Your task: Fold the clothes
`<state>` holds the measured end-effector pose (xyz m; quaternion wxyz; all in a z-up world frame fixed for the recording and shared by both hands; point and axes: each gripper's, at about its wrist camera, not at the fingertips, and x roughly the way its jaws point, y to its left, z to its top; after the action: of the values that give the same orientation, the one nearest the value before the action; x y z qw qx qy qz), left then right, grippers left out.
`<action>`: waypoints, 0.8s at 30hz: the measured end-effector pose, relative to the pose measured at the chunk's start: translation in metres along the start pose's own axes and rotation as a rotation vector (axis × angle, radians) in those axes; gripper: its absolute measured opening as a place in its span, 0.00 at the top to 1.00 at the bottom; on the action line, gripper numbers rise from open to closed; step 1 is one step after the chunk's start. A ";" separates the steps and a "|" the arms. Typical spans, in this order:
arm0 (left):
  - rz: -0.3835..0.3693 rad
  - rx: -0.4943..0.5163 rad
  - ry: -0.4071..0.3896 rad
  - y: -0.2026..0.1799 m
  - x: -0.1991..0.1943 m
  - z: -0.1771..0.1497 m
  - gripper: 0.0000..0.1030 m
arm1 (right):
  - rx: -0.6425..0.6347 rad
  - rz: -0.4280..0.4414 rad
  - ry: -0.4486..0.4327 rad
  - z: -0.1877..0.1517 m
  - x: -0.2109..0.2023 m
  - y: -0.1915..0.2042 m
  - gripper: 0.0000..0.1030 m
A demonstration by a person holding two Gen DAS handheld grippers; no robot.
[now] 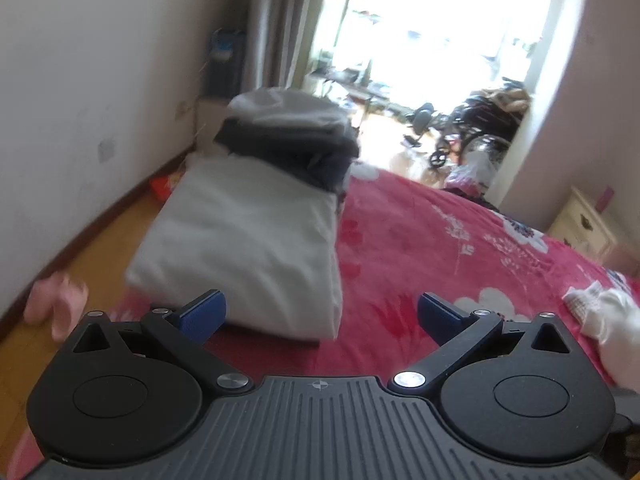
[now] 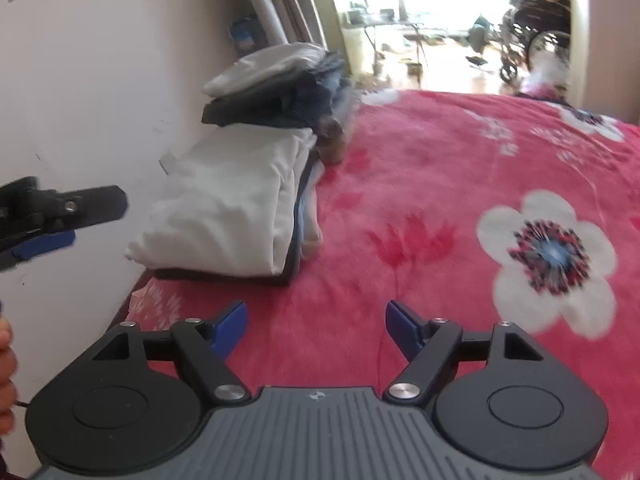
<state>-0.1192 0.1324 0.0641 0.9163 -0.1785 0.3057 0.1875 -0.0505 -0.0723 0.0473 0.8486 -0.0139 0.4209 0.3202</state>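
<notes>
The red flowered blanket fills most of the right wrist view, and most of it is bare, with no garment spread out for folding. On its left side, in the middle left of both frames, lies a folded white garment on top of darker layers, and behind it, toward the upper centre, stands a stack of folded grey and dark clothes. So I judge that a good part of the folding is done. What is left seems to be the white crumpled cloth at the right edge of the left wrist view; it is cut off, so I cannot say what it is. The left gripper is at its widest, with nothing between its blue pads. The right gripper is also apart and empty. Both frames are blurred, the bright room at the top is overexposed, and the pink shape at the lower left is unclear.
</notes>
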 end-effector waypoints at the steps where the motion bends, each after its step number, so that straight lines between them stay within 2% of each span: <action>1: 0.013 -0.004 -0.005 0.001 -0.005 -0.001 0.00 | 0.001 -0.015 -0.014 -0.002 -0.007 0.001 0.20; 3: 0.040 -0.009 -0.028 0.003 -0.020 -0.002 0.00 | 0.003 -0.048 -0.043 -0.006 -0.019 0.005 0.12; 8: 0.117 0.015 -0.063 0.005 -0.040 -0.008 0.00 | -0.040 -0.043 -0.091 -0.010 -0.036 0.016 0.04; 16: 0.186 0.039 -0.036 0.002 -0.037 -0.014 0.00 | -0.085 -0.052 -0.083 -0.012 -0.036 0.024 0.01; 24: 0.188 0.095 -0.002 -0.013 -0.021 -0.019 0.00 | -0.041 -0.100 -0.029 -0.008 -0.020 0.018 0.01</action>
<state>-0.1386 0.1081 0.0657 0.9023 -0.1052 0.3290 0.2581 -0.0748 -0.0703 0.0613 0.8692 -0.0476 0.4005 0.2862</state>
